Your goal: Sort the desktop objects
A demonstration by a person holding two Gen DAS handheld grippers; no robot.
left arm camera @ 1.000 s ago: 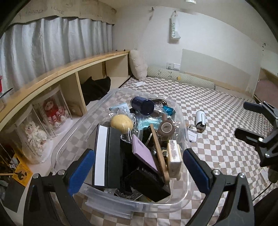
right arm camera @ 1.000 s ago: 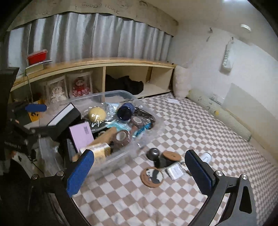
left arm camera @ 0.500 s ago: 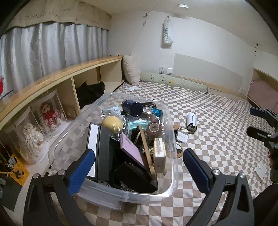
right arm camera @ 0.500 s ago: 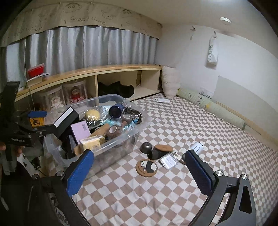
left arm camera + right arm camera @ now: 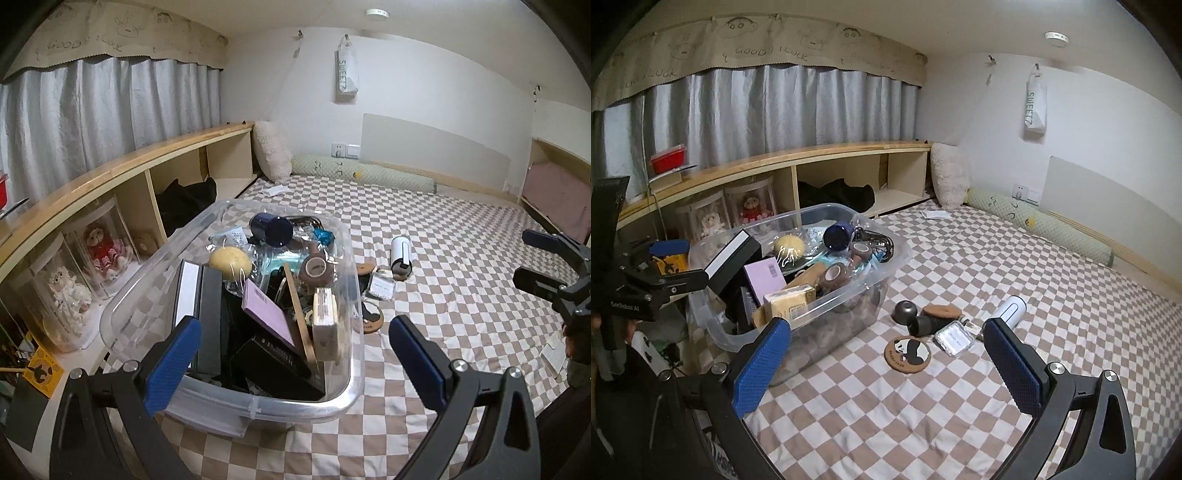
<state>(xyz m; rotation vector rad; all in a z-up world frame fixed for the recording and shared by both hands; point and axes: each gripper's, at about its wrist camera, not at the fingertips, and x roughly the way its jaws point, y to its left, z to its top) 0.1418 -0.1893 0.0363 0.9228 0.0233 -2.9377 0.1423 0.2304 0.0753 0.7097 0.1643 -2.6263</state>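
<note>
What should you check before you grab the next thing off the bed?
1. Left gripper open and empty: ok.
2. Right gripper open and empty: ok.
3. Clear plastic bin has spare room: not ok, piled to the rim.
4. Round panda coaster lies free on the checkered sheet: ok.
5. White cylinder unobstructed: ok.
6. Small clear case apart from its neighbours: cannot tell.

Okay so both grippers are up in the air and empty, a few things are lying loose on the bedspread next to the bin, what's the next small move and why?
Probably lower the right gripper toward the panda coaster. Its jaws are open and hold nothing, and the coaster lies flat on the checkered bedspread just ahead of them, outside the clear bin, nearer than the white cylinder. The left gripper hovers open over the bin.
</note>
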